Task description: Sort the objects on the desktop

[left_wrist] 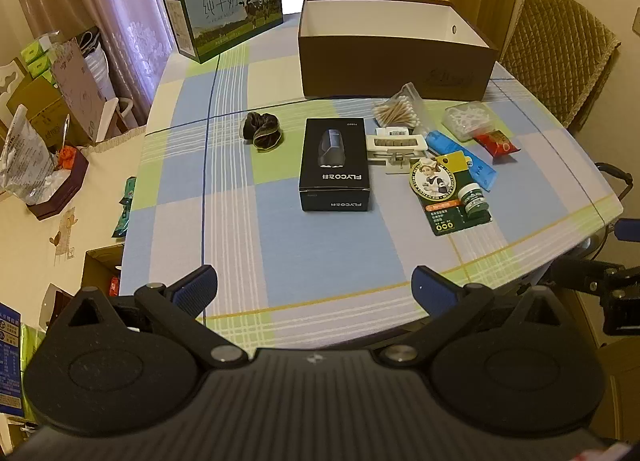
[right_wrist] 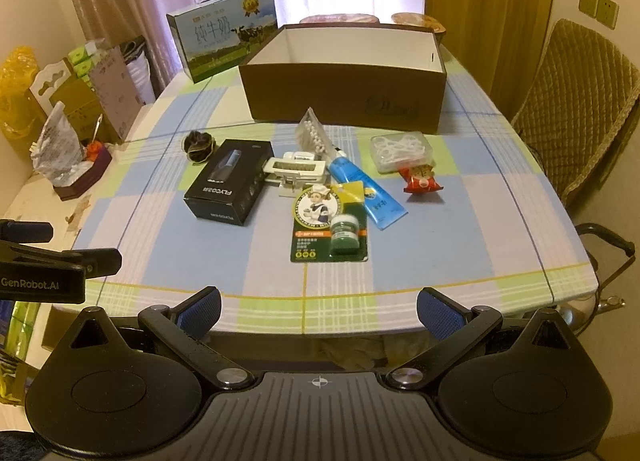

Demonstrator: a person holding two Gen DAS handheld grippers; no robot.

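An open brown cardboard box (left_wrist: 392, 65) (right_wrist: 344, 97) stands at the far side of the checked table, its white inside bare as far as I can see. In front of it lie a black shaver box (left_wrist: 335, 165) (right_wrist: 230, 183), a dark scrunchie (left_wrist: 262, 130) (right_wrist: 199, 146), a bag of cotton swabs (left_wrist: 398, 109) (right_wrist: 314, 135), a white clip (left_wrist: 396, 145) (right_wrist: 296, 173), a blue tube (left_wrist: 460, 159) (right_wrist: 368, 189), a green blister card (left_wrist: 448, 197) (right_wrist: 330, 227), a clear floss box (left_wrist: 470, 121) (right_wrist: 402, 151) and a red snack packet (left_wrist: 498, 143) (right_wrist: 422, 179). My left gripper (left_wrist: 314, 293) and right gripper (right_wrist: 318, 313) hover open at the near edge, holding nothing.
A milk carton (left_wrist: 226, 7) (right_wrist: 224, 33) stands at the table's far left. A padded chair (left_wrist: 560, 57) (right_wrist: 576, 109) is at the right. Bags and boxes (left_wrist: 52, 101) crowd a side surface on the left. The other gripper shows at each view's edge (left_wrist: 600, 289) (right_wrist: 44, 261).
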